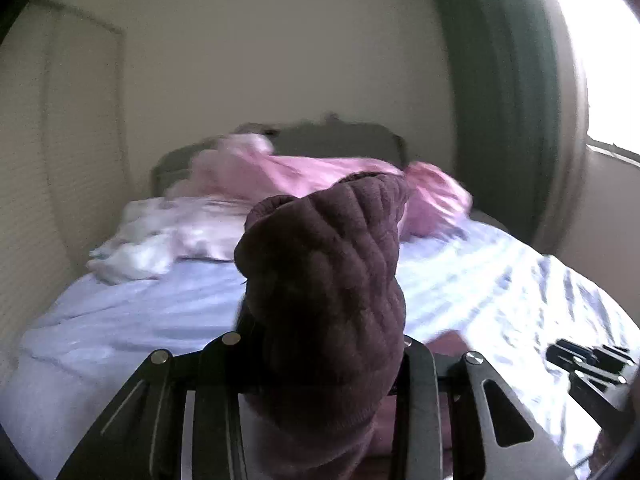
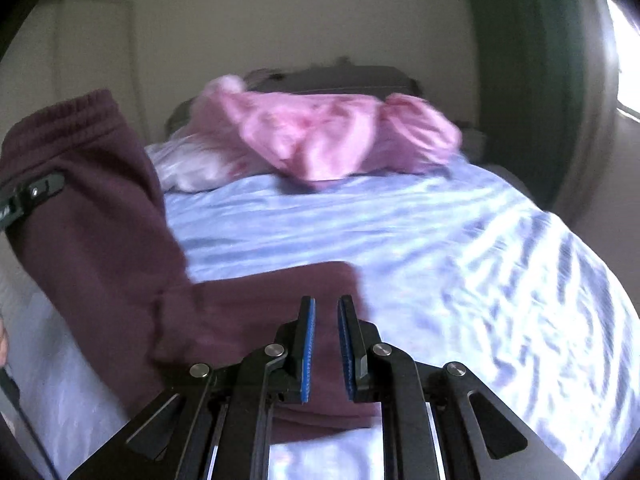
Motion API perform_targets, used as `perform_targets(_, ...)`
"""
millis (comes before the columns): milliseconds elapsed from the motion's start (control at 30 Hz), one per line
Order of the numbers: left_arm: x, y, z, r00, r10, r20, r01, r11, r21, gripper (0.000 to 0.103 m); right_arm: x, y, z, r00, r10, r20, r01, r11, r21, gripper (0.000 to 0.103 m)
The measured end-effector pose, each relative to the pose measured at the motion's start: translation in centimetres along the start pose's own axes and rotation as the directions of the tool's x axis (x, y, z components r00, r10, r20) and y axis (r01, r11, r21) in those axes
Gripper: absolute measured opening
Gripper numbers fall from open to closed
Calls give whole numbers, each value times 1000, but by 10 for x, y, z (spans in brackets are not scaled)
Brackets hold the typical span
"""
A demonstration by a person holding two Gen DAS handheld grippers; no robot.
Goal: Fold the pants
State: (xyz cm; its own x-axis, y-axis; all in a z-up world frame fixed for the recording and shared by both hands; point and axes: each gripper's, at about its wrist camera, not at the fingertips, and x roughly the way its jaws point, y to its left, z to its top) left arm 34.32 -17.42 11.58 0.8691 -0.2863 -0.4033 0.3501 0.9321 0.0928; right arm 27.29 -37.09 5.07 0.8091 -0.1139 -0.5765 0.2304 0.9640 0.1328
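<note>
The maroon sweatpants (image 2: pixel 120 240) lie partly on the light blue bed sheet (image 2: pixel 400 232). My left gripper (image 1: pixel 320 344) is shut on the pants (image 1: pixel 324 272); the bunched waistband stands up in front of the camera and hides its fingertips. In the right wrist view the left gripper (image 2: pixel 28 196) holds the waistband end lifted at the far left. My right gripper (image 2: pixel 326 340) hovers over the lower fold of the pants with its blue pads a small gap apart and nothing between them. It also shows at the lower right of the left wrist view (image 1: pixel 588 360).
A pink blanket (image 2: pixel 320 136) and white bedding (image 1: pixel 160 236) are heaped at the head of the bed by a dark headboard (image 2: pixel 352 78). A green curtain (image 1: pixel 500 80) and a bright window (image 1: pixel 608 60) are on the right. A door (image 1: pixel 60 140) is on the left.
</note>
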Motion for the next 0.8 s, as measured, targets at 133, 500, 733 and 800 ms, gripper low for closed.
perform_targets(133,30,-75,-16,993,-86,-86,93,993,73,34,13,-53,-1,998,-33,-55,40,992,123,15)
perform_targets(500,76,-174,-96,981,-64,-182,111,959,262,35,38,-119,-18,986,-112,-127,140,960,243,15)
perform_targets(733,57,-171,-92,981,4,-195,58,950,308,45,29,-125,-21,982,-145,-123,173,950,260,51)
perform_targets(800,53,-165,-85,973,50,-224,17,957,289,59,21,-123,-18,982,-156,-109,179,950,257,51)
